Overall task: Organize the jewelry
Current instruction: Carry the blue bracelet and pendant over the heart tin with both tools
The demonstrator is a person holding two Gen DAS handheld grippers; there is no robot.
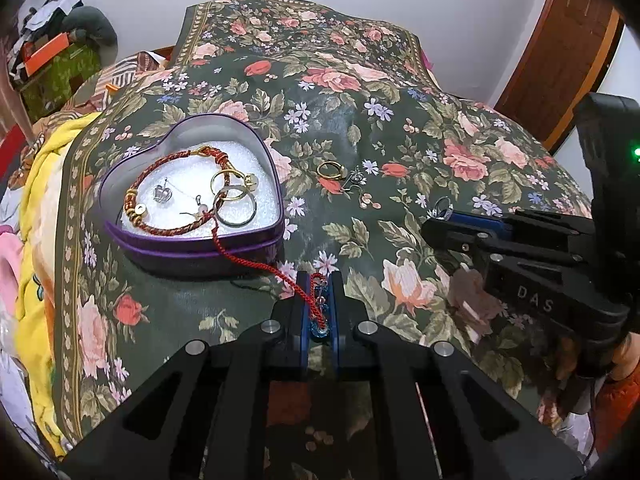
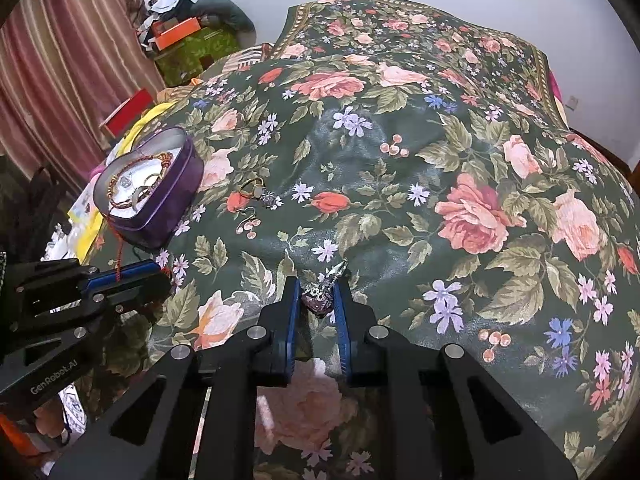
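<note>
A purple heart-shaped tin (image 1: 192,252) sits on the floral bedspread. It holds a red braided bracelet (image 1: 160,226), gold rings and a silver crown charm. A red cord (image 1: 248,258) trails out of the tin into my left gripper (image 1: 318,282), which is shut on the cord's blue-beaded end. To the right, my right gripper (image 1: 434,220) is shut on a jewelled silver ring (image 1: 442,205). In the right wrist view that ring (image 2: 320,298) is pinched between the blue pads of the right gripper (image 2: 318,286). The left gripper (image 2: 160,276) lies at the left, below the tin (image 2: 168,204).
Loose on the bedspread (image 1: 400,92) beside the tin lie a gold ring (image 1: 332,170), a small silver piece (image 1: 356,178) and a hook earring (image 2: 248,218). Crumpled yellow bedding (image 1: 36,208) lies left of the bedspread. Cluttered boxes (image 1: 52,56) stand at the back left.
</note>
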